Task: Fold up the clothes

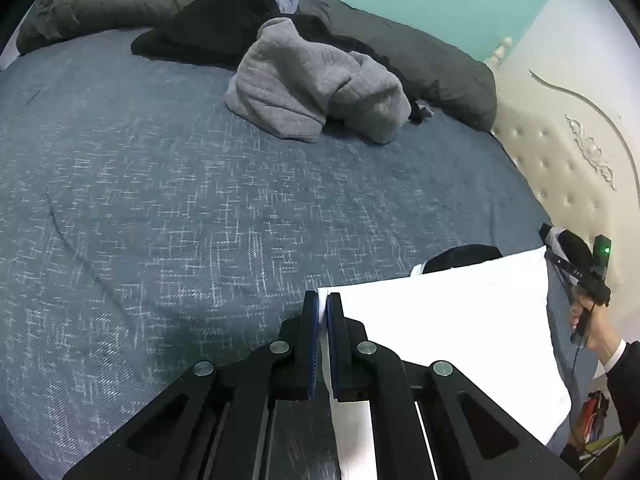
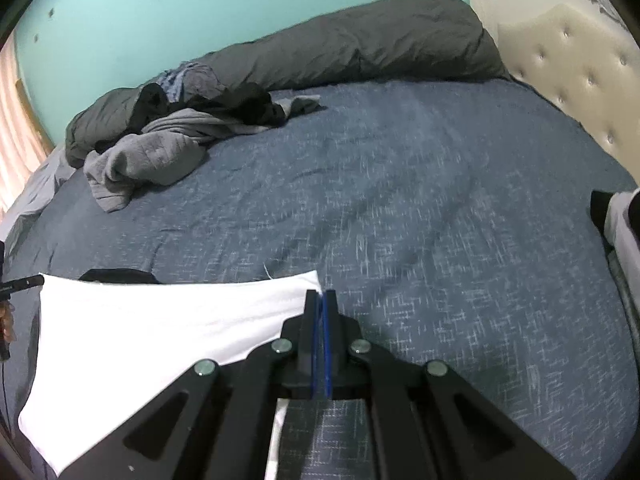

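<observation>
A white garment (image 1: 448, 320) with a black collar part (image 1: 464, 256) hangs stretched between both grippers above the blue bedspread (image 1: 200, 200). My left gripper (image 1: 323, 300) is shut on its left top corner. My right gripper (image 2: 320, 298) is shut on the opposite corner of the white garment (image 2: 160, 320). In the left wrist view the right gripper (image 1: 554, 240) shows at the far right, held by a hand (image 1: 592, 320).
A crumpled grey sweater (image 1: 312, 84) and black clothes (image 1: 216, 24) lie at the far side of the bed, before a dark grey duvet (image 1: 420, 56). A cream tufted headboard (image 1: 560, 152) bounds the right. A black-and-white garment (image 2: 616, 216) lies at the bed's right edge.
</observation>
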Motion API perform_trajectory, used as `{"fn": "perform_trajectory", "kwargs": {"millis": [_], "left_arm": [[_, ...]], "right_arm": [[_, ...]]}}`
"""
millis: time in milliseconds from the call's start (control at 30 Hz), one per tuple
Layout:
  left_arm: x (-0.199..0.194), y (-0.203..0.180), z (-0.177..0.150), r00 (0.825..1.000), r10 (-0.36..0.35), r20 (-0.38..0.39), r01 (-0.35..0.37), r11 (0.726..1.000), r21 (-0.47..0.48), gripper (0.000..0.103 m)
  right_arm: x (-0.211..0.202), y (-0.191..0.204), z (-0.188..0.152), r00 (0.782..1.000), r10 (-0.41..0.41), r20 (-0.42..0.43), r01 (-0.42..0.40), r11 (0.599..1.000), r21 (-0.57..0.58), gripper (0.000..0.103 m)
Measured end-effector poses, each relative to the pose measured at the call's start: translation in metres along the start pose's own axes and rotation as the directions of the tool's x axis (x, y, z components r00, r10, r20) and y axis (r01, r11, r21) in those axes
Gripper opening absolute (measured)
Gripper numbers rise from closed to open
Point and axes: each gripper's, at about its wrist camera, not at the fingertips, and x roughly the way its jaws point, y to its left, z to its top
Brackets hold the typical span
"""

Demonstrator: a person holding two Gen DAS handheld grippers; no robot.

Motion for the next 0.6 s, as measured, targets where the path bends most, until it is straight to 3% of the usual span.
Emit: {"fn": "perform_trajectory", "kwargs": {"millis": [367,500,600], "left_arm": [[0.038,0.008,0.006,0.998,0.025,-0.063,-0.027,0.999,-0.030,0.008],[0.023,0.010,0.004,0.999,0.027,-0.031,-0.029,0.997,-0.065,0.014],[-0.001,0.008,0.000,0.999,0.033,-0.035,-0.036,0.997,-0.068,0.025]], "right_arm": [[0.041,-0.010,-0.011,0.991,-0.044,-0.123,0.052,0.997,0.059,0.002],[0.032,-0.017,-0.012,0.990,-0.030,-0.136,0.046,0.993,0.112,0.002],[0.016,-0.024,-0.012,0.989,-0.014,-0.145,0.034,0.990,0.133,0.003]]}}
